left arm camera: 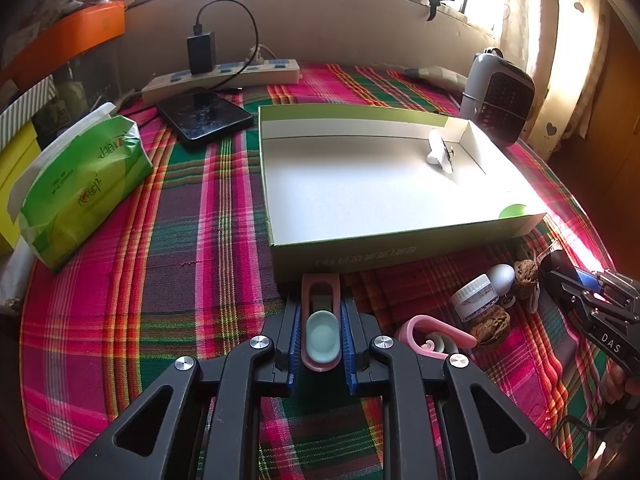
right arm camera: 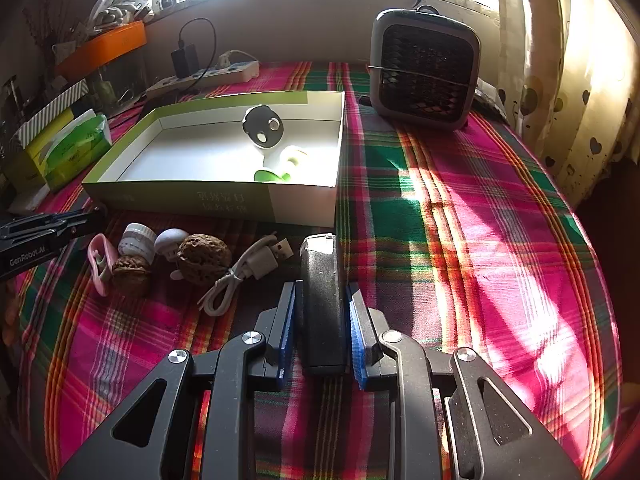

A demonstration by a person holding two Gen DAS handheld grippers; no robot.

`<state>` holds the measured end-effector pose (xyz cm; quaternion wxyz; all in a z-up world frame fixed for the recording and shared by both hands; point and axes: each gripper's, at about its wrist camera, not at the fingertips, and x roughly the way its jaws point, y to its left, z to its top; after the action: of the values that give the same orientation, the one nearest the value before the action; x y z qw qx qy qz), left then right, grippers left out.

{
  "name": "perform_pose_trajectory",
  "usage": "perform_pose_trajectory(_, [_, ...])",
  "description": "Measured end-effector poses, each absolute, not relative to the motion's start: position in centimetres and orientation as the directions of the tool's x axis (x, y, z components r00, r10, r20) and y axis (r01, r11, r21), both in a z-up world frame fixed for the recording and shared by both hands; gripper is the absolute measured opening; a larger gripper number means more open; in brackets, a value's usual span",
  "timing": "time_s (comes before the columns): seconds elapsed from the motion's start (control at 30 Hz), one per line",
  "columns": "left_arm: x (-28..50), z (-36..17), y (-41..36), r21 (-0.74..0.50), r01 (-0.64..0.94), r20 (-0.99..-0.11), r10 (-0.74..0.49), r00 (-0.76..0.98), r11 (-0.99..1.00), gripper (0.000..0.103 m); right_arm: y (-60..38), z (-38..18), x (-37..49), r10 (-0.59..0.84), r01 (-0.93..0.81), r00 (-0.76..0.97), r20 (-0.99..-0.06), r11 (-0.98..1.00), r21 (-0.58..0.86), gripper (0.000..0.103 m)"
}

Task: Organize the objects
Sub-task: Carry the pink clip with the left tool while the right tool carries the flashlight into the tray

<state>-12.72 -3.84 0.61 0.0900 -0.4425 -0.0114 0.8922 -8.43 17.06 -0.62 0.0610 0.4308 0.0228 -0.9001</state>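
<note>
My left gripper (left arm camera: 320, 312) is shut on a pink clip with a pale green pad (left arm camera: 320, 332), just in front of the open green-and-white box (left arm camera: 400, 236). My right gripper (right arm camera: 322, 300) is shut on a dark grey lighter (right arm camera: 323, 296), near the box's front right corner (right arm camera: 304, 204). Inside the box stand a small white gadget (left arm camera: 440, 150), seen as a round grey-faced gadget (right arm camera: 263, 127), and a green-and-white item (right arm camera: 280, 166). On the cloth lie a second pink clip (left arm camera: 434, 334), two walnuts (right arm camera: 202, 258), a white-capped jar (right arm camera: 138, 240), a white mushroom toy (right arm camera: 170, 242) and a white USB cable (right arm camera: 244, 272).
A plaid cloth (right arm camera: 480, 220) covers the table. A green tissue pack (left arm camera: 84, 188), a black phone (left arm camera: 204, 118) and a power strip (left arm camera: 224, 78) with a charger sit at the back left. A small grey fan heater (right arm camera: 424, 68) stands at the back right, by the curtain.
</note>
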Motion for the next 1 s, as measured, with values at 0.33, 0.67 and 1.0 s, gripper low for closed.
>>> perform_pose_trajectory(0.33, [-12.7,0.7,-3.8,-0.098,-0.151,-0.788,0.170,-0.592,-0.984,0.016,17.2,-0.5,-8.5,-0.098,0.129,-0.621,-0.777,-0.991,0.022,0.025])
perform_pose_trajectory(0.67, [-12.1,1.2,-3.4,-0.092,-0.171,-0.784,0.178,-0.595,-0.981,0.016,17.3,0.0,-8.4,-0.133,0.135,-0.633,-0.763,-0.989,0.061,0.024])
perform_pose_trajectory(1.0, [-11.7,3.3,-2.6,-0.099,-0.196,-0.760,0.201,-0.618,-0.976,0.016,16.9,1.2,-8.5,-0.171,0.156,-0.637,-0.752,-0.984,0.091,0.024])
